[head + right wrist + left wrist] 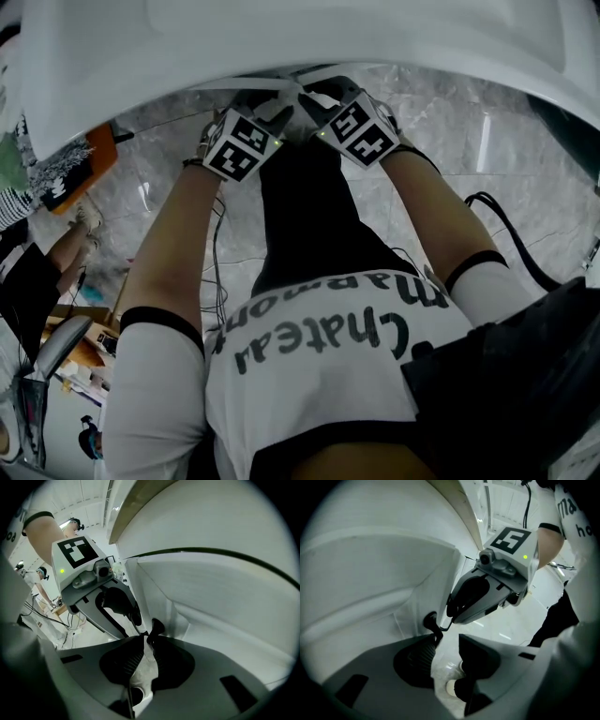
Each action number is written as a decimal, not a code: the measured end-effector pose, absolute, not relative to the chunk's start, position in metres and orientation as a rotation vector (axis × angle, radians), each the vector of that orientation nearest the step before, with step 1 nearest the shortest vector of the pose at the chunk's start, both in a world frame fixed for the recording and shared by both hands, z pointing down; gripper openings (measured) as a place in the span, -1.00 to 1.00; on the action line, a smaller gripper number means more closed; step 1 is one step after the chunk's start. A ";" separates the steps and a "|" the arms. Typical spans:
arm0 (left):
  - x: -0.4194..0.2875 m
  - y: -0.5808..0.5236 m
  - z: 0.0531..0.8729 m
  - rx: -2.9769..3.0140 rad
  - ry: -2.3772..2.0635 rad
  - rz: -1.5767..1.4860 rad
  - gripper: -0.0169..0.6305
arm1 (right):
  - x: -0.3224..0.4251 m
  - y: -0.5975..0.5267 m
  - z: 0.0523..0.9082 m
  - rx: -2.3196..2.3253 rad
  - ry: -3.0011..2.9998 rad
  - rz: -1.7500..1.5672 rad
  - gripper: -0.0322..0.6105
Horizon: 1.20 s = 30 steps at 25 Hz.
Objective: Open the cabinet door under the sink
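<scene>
Closest to the lens, the grey plastic left tongs (447, 641) stood released, a small dark round knob (430, 619) just off one tip and nothing pressed between them. The right tongs (146, 641) looked clenched at the very tips on a dark knob (157, 625); whether it was the same knob or a twin, I could not tell. It sat on the flat white cabinet door (220, 602) beneath the white sink basin (281, 37). I judged that thin pinch the weak point: a skewed pull could slide off the round knob and lose the door. Crowded so near, the idle left tongs might also block the swing.
</scene>
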<state>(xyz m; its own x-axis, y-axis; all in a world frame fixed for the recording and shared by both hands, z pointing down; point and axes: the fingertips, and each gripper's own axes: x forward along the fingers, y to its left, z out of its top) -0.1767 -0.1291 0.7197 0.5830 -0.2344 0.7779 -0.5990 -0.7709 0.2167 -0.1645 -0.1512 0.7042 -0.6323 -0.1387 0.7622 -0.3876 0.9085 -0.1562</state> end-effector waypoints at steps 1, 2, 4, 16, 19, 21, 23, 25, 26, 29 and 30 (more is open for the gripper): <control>-0.177 -0.127 0.720 2.357 -0.654 1.068 -0.53 | -0.163 -0.149 0.705 0.369 -2.243 0.383 -0.73; -0.177 -0.124 0.720 2.362 -0.644 1.076 -0.52 | -0.162 -0.148 0.706 0.368 -2.236 0.375 -0.73; -0.177 -0.119 0.721 2.369 -0.635 1.091 -0.51 | -0.160 -0.146 0.706 0.372 -2.223 0.364 -0.74; -0.182 -0.103 0.723 2.363 -0.619 1.131 -0.51 | -0.153 -0.130 0.708 0.331 -2.174 0.300 -0.73; -0.183 -0.096 0.725 2.360 -0.595 1.157 -0.51 | -0.150 -0.125 0.709 0.324 -2.157 0.298 -0.73; -0.184 -0.093 0.726 2.364 -0.580 1.168 -0.51 | -0.147 -0.124 0.710 0.324 -2.138 0.290 -0.73; -0.187 -0.087 0.726 2.364 -0.562 1.179 -0.51 | -0.146 -0.120 0.711 0.324 -2.122 0.285 -0.73; -0.191 -0.079 0.726 2.350 -0.552 1.196 -0.48 | -0.148 -0.113 0.711 0.304 -2.118 0.287 -0.73; -0.192 -0.077 0.726 2.342 -0.552 1.205 -0.48 | -0.147 -0.111 0.711 0.293 -2.116 0.286 -0.73; -0.191 -0.072 0.727 2.340 -0.534 1.223 -0.48 | -0.141 -0.109 0.711 0.279 -2.100 0.276 -0.73; -0.192 -0.070 0.727 2.342 -0.526 1.229 -0.48 | -0.140 -0.108 0.711 0.277 -2.095 0.273 -0.73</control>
<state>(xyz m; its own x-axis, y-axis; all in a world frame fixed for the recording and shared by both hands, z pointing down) -0.1918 -0.0699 0.7269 0.5324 -0.1258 0.8371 -0.5184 -0.8302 0.2050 -0.1399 -0.1083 0.7113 -0.5050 -0.0872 0.8587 -0.3041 0.9491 -0.0824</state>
